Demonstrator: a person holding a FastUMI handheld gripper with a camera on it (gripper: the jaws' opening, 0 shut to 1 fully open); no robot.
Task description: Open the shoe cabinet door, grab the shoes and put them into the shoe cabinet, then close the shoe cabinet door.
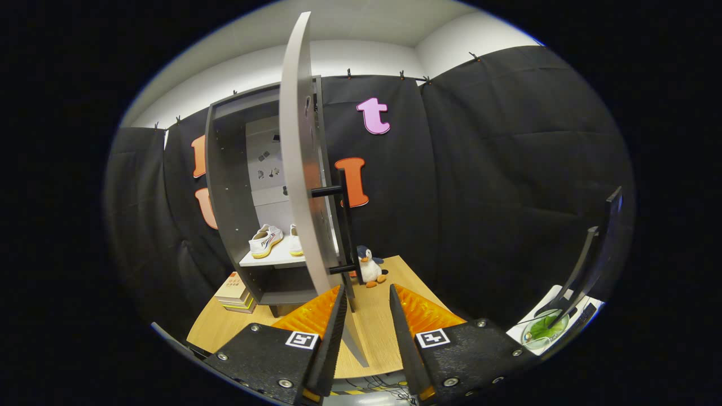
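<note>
A grey shoe cabinet (228, 186) stands on a wooden table (378, 316), its door (299, 169) swung out edge-on toward me. The door's black bar handle (345, 225) faces right. Two white shoes (266, 241) with coloured soles rest on the cabinet's white shelf (271, 260); the second shoe (295, 241) is partly hidden by the door. My gripper (366, 307) is open, and the door's lower edge runs down between its fingers, nearer the left finger (333, 332). Neither finger visibly presses on it.
A small penguin plush (369, 268) sits on the table just beyond the fingers, right of the handle. A stack of books (236, 293) lies left of the cabinet's base. Off to the right, a black stand (586, 265) rises over a white surface with a green item (541, 330).
</note>
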